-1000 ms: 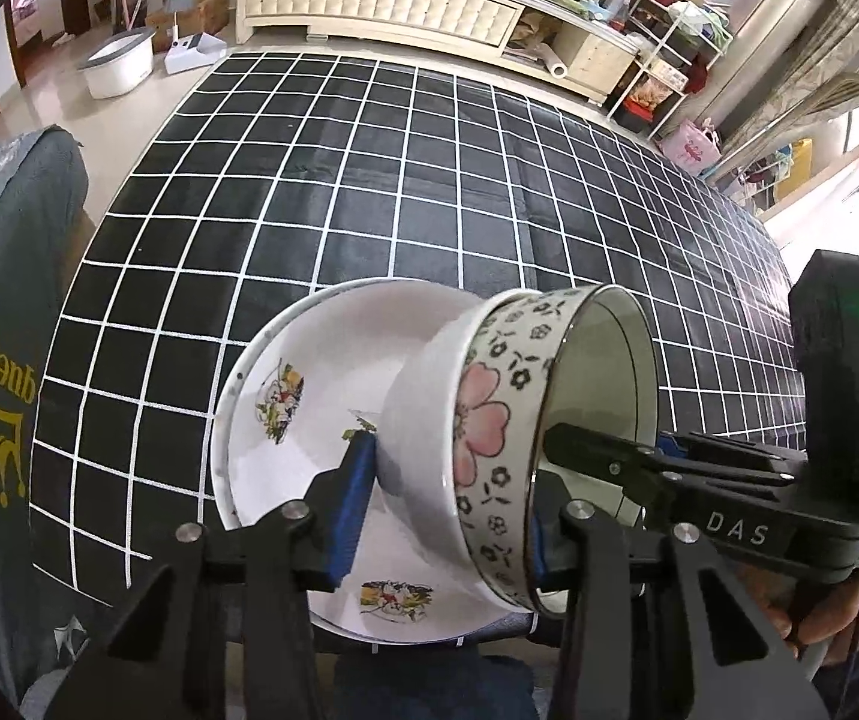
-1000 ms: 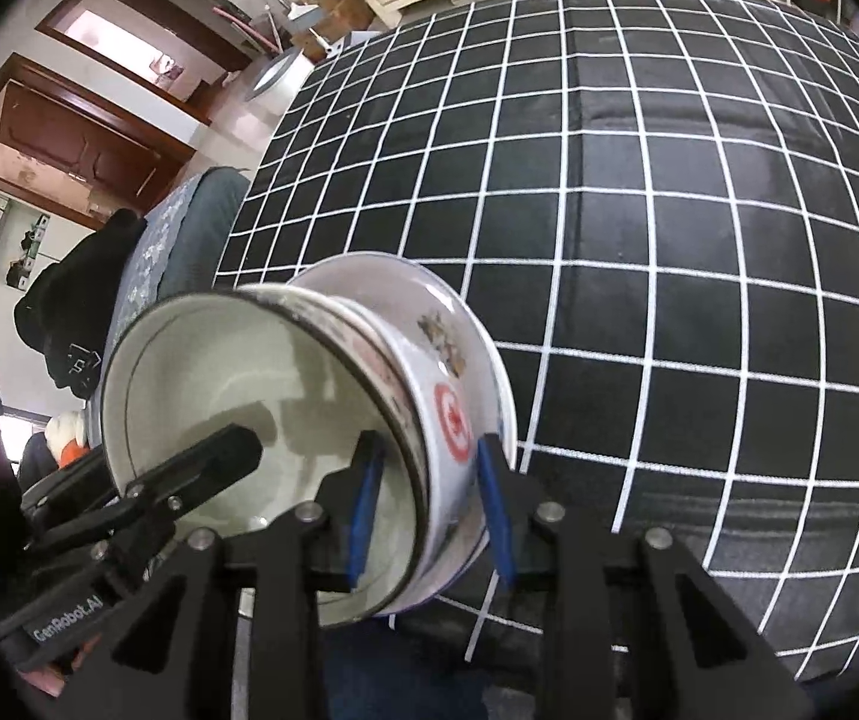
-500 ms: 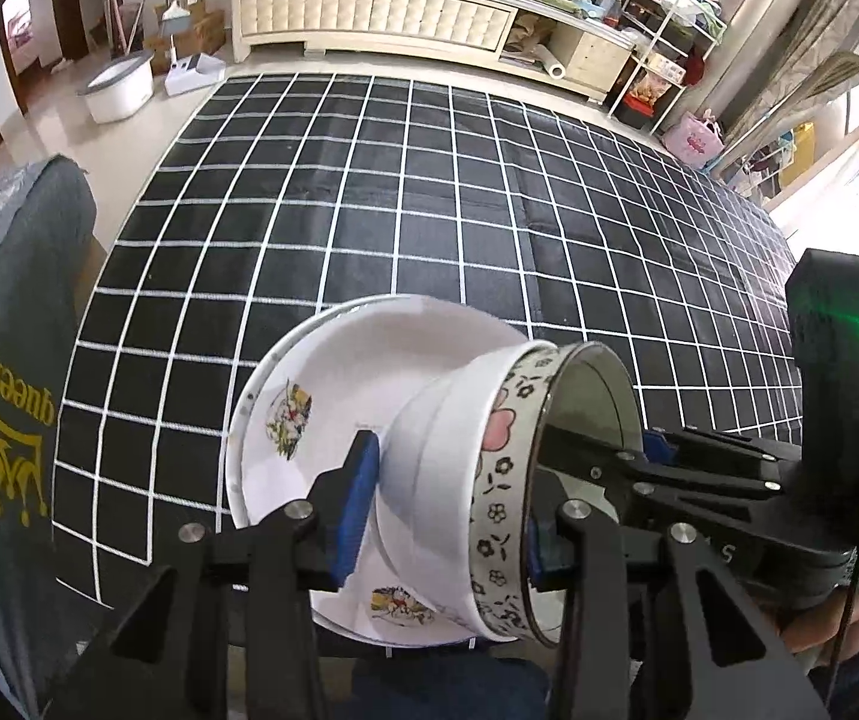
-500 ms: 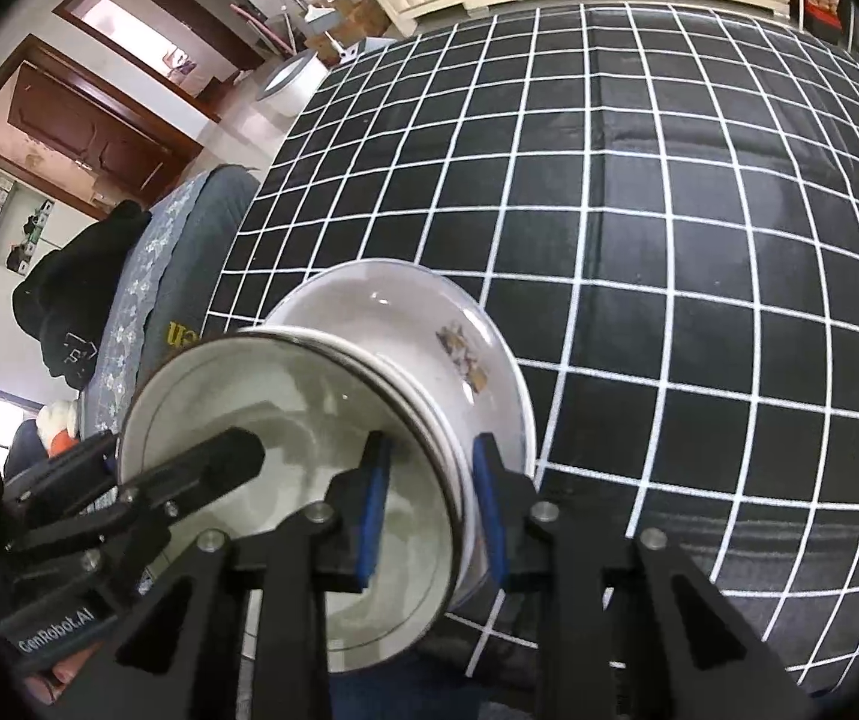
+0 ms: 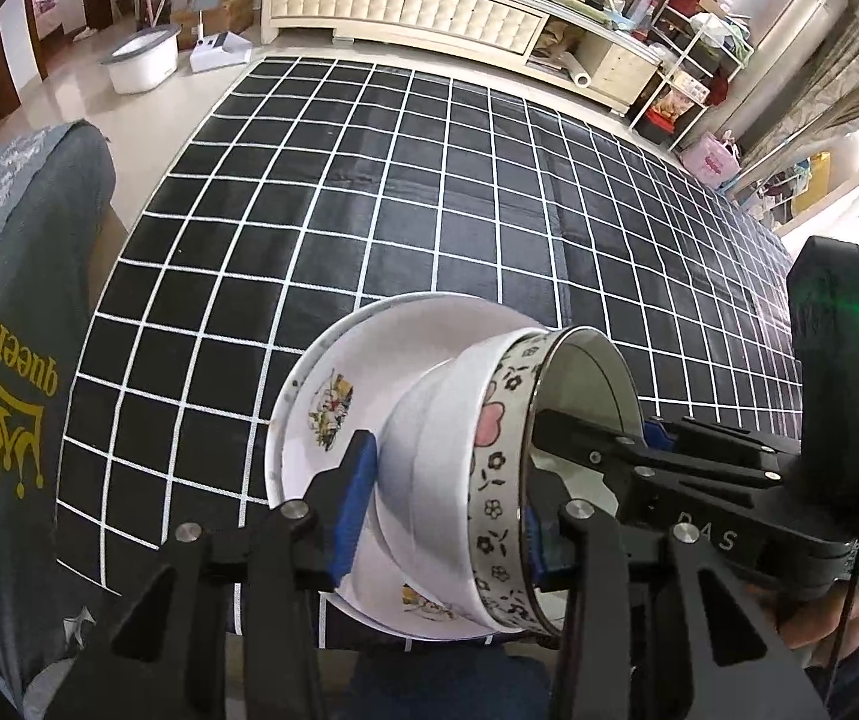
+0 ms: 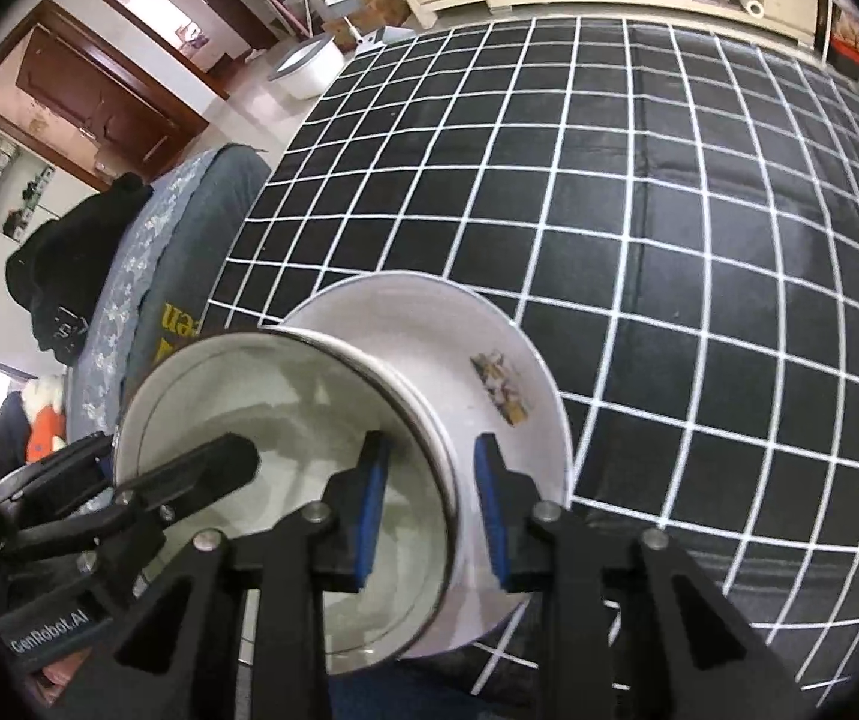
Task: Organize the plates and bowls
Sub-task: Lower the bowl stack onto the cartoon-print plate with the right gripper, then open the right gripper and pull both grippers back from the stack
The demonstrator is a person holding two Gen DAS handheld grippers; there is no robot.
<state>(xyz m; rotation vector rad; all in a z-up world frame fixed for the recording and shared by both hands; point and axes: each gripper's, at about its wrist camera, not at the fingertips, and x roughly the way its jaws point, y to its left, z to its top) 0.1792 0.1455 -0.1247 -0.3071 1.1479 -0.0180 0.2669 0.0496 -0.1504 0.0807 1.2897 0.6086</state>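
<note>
A white bowl with a black-and-pink flower band (image 5: 489, 468) lies tipped on its side on a white plate with small pictures (image 5: 321, 396), near the front edge of the black grid mat (image 5: 429, 192). My left gripper (image 5: 444, 510) is shut on the bowl, one blue pad on its outer wall and the other inside the rim. My right gripper (image 6: 429, 510) straddles the bowl's wall (image 6: 423, 438) from the other side. Its jaws are opening, with a gap showing at the inner pad (image 6: 369, 504). The plate (image 6: 489, 348) lies just behind the bowl.
A grey cloth with a yellow crown print (image 5: 3, 420) hangs at the mat's left edge. A black garment (image 6: 69, 252) lies farther left. Beyond the mat are a cream cabinet (image 5: 405, 6), a white tub on the floor (image 5: 141, 60) and cluttered shelves (image 5: 693, 60).
The bowl's mouth has turned further toward the right gripper. Bowl and plate sit lower and more to the right in the left wrist view. The right gripper's pads stand slightly wider.
</note>
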